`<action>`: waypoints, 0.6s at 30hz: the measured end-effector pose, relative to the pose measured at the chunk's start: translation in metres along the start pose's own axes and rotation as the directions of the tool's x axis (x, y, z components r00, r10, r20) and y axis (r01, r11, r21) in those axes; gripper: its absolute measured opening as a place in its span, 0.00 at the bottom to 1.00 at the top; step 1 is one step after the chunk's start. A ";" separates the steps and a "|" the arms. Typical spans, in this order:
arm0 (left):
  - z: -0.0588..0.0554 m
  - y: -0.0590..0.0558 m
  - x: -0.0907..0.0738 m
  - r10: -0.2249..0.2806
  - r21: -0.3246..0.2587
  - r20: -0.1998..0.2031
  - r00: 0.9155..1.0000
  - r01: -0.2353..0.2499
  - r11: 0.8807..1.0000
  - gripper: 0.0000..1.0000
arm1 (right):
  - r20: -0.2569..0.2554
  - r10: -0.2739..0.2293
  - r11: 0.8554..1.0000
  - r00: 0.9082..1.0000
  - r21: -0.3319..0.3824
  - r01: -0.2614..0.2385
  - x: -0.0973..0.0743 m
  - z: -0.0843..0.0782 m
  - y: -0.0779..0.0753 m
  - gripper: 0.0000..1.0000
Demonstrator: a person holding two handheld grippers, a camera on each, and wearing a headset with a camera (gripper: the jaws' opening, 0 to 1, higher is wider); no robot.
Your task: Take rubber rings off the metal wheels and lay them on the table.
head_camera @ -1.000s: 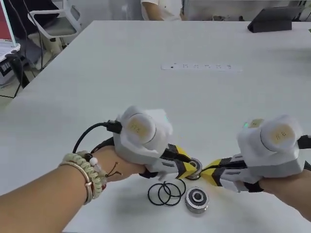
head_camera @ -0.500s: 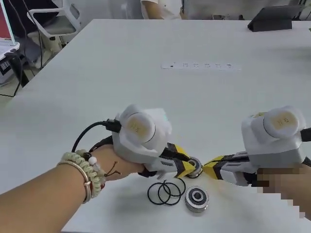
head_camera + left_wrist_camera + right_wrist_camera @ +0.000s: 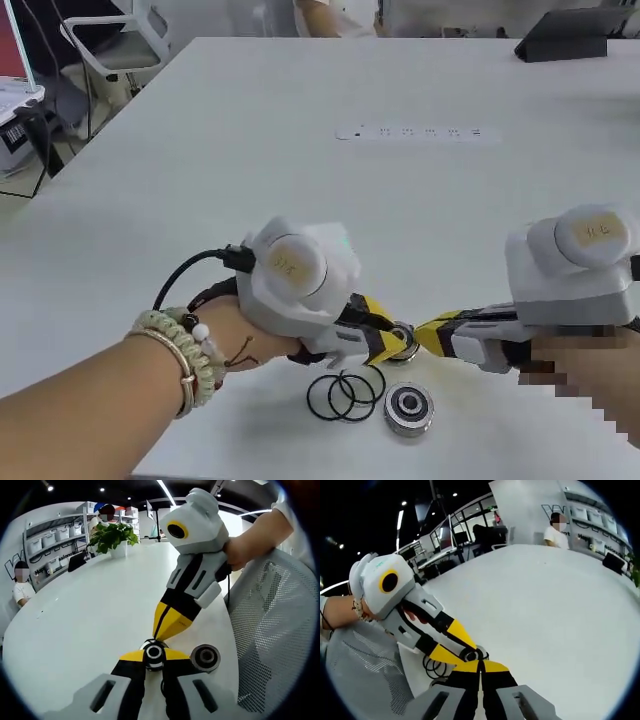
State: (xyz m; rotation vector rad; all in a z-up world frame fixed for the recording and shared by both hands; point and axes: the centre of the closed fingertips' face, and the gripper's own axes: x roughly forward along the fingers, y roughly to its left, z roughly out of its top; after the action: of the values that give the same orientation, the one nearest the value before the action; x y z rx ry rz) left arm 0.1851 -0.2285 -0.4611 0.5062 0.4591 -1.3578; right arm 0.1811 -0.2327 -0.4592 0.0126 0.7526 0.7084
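Since a second ago the right gripper (image 3: 424, 338) has nosed in from the right, so its tips are now right up against the wheel (image 3: 402, 342). Its body also sits a bit higher at the right edge of the head view. Meanwhile the left gripper (image 3: 388, 343) hasn't really budged. It's in the lower middle of the frame, jaws clamped on that wheel.

In the left gripper view the wheel (image 3: 153, 653) sits squeezed between the yellow tips at bottom centre. The right gripper (image 3: 161, 635) comes down from the top of the frame and touches the wheel's upper edge.

The right gripper's jaws look pinched together to a thin slit, tips at the wheel's rim. Honestly can't tell if they've got any rubber caught between them.

On the table (image 3: 250, 150), a few black rings (image 3: 345, 395) lie flat and overlapping, just below the two grippers. A second wheel (image 3: 409, 410) lies flat just right of the rings, near the bottom edge.

A white power strip (image 3: 415, 133) lies well apart from all this, in the upper middle of the head view.
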 end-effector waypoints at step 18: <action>0.001 0.000 0.000 0.026 -0.027 0.017 1.000 -0.026 0.999 0.07 | 0.038 0.042 0.999 0.998 -0.032 -0.040 0.002 0.014 0.011 0.00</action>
State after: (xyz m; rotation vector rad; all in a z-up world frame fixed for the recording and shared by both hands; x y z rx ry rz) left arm 0.1851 -0.2288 -0.4603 0.4772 0.4546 -1.3288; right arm 0.1844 -0.2198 -0.4470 0.0135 0.7055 0.7569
